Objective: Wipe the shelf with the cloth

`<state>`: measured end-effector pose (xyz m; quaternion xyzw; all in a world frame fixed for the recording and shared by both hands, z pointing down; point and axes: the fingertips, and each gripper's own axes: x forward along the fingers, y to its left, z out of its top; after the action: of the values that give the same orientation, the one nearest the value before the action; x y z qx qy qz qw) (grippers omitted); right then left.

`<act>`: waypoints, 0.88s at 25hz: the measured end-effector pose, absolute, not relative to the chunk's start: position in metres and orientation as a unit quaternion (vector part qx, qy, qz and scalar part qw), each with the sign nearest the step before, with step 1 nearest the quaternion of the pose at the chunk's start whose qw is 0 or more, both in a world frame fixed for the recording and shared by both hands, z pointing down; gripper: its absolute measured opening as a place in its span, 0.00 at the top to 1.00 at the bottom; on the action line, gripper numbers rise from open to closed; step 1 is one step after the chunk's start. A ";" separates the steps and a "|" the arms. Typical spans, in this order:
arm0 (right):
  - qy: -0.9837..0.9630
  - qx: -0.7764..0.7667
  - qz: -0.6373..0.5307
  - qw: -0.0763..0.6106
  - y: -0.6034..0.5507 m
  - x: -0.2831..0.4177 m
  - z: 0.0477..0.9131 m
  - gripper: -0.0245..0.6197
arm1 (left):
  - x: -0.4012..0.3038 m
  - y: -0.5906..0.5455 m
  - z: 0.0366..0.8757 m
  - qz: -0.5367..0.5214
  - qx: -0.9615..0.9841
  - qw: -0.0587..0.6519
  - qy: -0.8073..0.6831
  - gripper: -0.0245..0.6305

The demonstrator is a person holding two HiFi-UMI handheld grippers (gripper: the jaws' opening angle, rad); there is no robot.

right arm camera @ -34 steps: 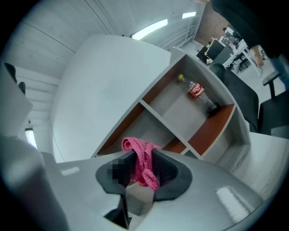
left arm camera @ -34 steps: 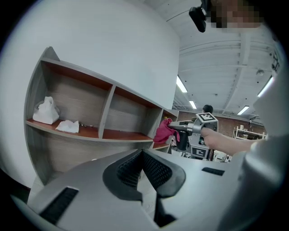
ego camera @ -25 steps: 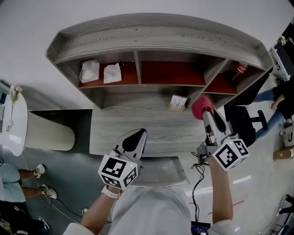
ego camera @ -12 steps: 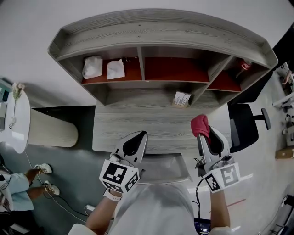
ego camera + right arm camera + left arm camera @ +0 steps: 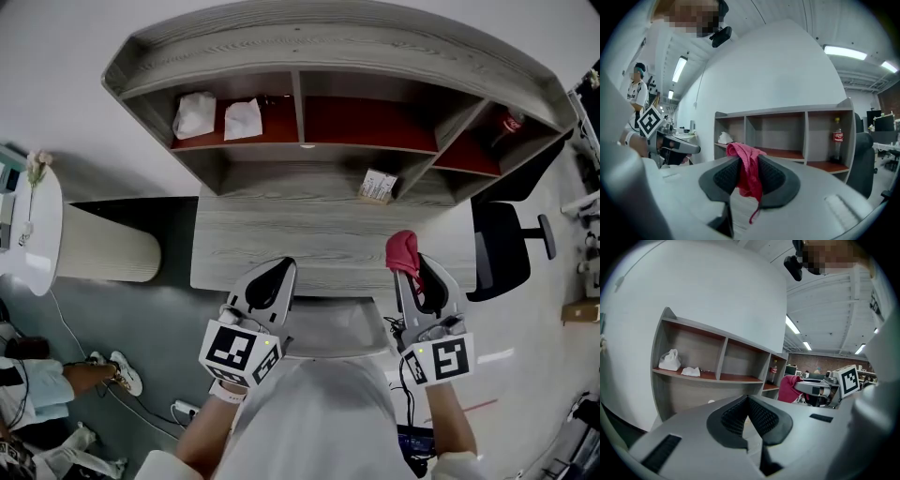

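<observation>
Gripping the red cloth (image 5: 403, 250) with the right gripper (image 5: 407, 270), over the near right part of the desk (image 5: 281, 246). Left gripper (image 5: 279, 269) alongside at near left, jaws pressed together on nothing. Farther back, a small box (image 5: 378, 186) at the shelf (image 5: 328, 54) foot. Farthest, on the shelf boards: two white bags (image 5: 217, 116) left, a bottle (image 5: 507, 123) right.

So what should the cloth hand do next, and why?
Probably reach forward to the shelf and lay the cloth on its red board: the right gripper is shut on the cloth but hangs over the desk, short of it.
</observation>
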<state>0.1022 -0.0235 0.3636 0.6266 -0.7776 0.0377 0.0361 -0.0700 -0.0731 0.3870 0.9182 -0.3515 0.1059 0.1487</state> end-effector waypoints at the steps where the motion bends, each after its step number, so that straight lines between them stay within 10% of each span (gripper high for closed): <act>1: -0.781 0.622 0.035 0.037 -0.024 0.098 0.362 0.79 | -0.070 -0.073 0.388 0.106 0.918 0.149 -0.351 0.95; 22: -0.794 0.606 0.051 0.005 -0.038 0.073 0.336 0.78 | -0.071 -0.066 0.387 0.080 0.920 0.182 -0.337 0.95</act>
<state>0.0726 -0.0384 0.3363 0.6059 -0.7938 0.0514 0.0054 -0.0705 -0.0664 0.3874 0.9202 -0.3370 0.0802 0.1823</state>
